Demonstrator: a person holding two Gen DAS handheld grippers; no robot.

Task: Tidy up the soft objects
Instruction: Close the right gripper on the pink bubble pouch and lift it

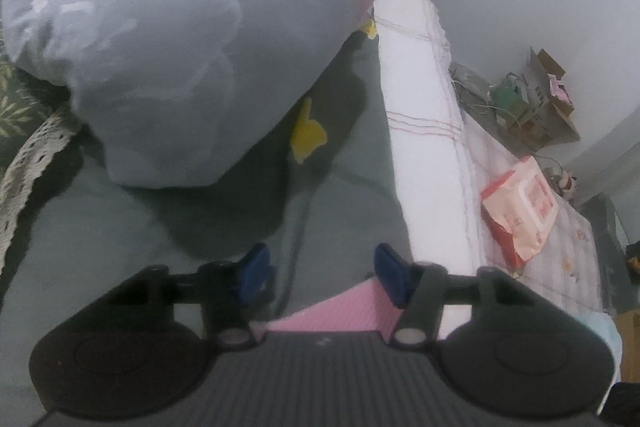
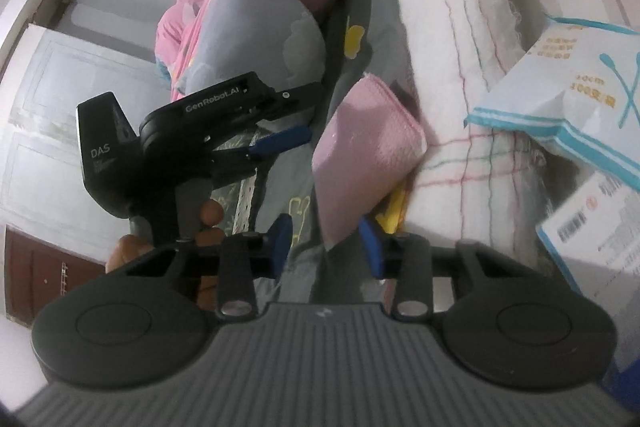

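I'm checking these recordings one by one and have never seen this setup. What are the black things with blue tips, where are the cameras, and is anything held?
No robot here: a person carries a hand-held gripper in each hand, each with a camera looking along its blue fingers. One picture looks out from the left hand-held gripper, the other from the right hand-held gripper, which also sees the person's hand. Below is a grey sheet with a bluish bedding bundle and a white quilt. A folded pink cloth sits between the right fingers, not yet clamped. The left holds nothing.
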